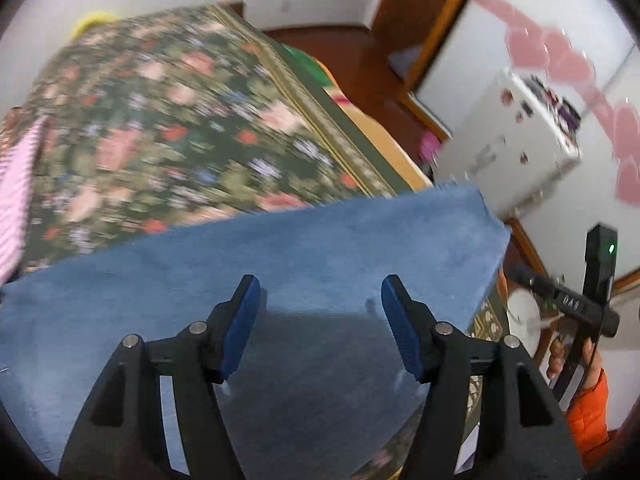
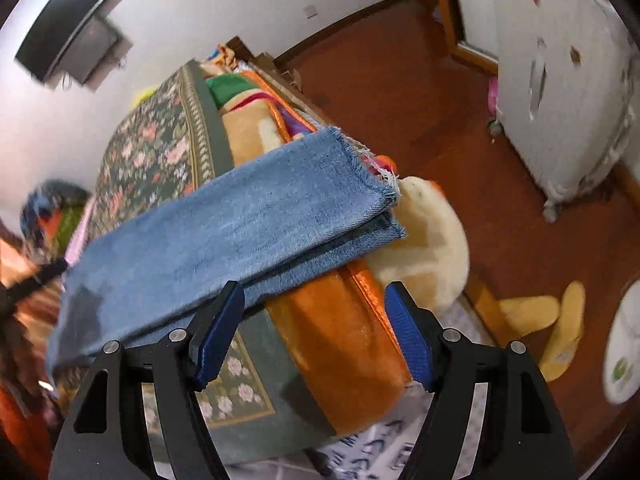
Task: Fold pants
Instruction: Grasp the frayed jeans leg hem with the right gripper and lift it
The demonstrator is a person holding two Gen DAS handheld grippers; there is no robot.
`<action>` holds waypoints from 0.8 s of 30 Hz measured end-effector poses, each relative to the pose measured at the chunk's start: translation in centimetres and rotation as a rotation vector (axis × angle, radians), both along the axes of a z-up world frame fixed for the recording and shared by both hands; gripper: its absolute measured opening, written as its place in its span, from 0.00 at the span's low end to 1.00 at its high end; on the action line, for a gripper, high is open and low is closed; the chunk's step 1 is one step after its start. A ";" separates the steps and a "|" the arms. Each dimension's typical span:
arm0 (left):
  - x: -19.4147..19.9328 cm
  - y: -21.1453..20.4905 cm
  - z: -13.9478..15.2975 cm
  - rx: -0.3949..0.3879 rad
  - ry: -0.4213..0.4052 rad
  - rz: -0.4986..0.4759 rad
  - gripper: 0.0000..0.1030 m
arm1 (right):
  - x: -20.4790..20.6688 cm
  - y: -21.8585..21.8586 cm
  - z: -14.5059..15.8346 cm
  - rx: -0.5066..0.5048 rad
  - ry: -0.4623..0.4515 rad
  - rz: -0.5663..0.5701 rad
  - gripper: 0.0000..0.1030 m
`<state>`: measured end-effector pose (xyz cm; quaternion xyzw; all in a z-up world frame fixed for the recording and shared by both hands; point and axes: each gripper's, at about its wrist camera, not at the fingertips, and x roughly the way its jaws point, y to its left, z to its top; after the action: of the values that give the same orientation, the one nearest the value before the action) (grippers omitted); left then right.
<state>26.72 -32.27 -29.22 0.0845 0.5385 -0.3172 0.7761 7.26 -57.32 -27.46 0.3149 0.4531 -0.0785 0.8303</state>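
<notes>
Denim pants (image 2: 224, 220) lie folded on our bed (image 1: 160, 120); only the right view shows frayed hems (image 2: 384, 184). Both tongs, left (image 1: 320, 300) and right (image 2: 314, 308), gape empty.

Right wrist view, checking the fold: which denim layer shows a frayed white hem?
The top layer of the jeans; the layer beneath shows a darker, cleaner edge.

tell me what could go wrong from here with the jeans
The folded jeans lie across the bed's edge with their frayed hem end past the floral cover, so a nudge might drag them off. Both grippers, left and right, are open and empty; a careless regrab could catch only the top layer and undo the fold.
</notes>
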 end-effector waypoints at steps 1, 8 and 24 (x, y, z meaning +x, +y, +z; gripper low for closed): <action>-0.2 -0.6 -0.5 0.008 0.009 -0.010 0.61 | 0.1 0.2 -0.1 0.009 -0.005 -0.003 0.67; -1.5 -4.7 -2.8 0.050 0.018 -0.056 0.61 | 1.2 -0.1 -1.0 0.089 -0.020 0.011 0.67; -2.8 -7.1 -4.2 0.037 0.030 -0.091 0.65 | 2.9 -1.0 -0.9 0.023 -0.083 -0.014 0.41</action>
<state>23.89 -39.32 -33.38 0.1185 0.5515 -0.3434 0.7509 10.12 -58.29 -28.41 0.3305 0.4168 -0.0658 0.8442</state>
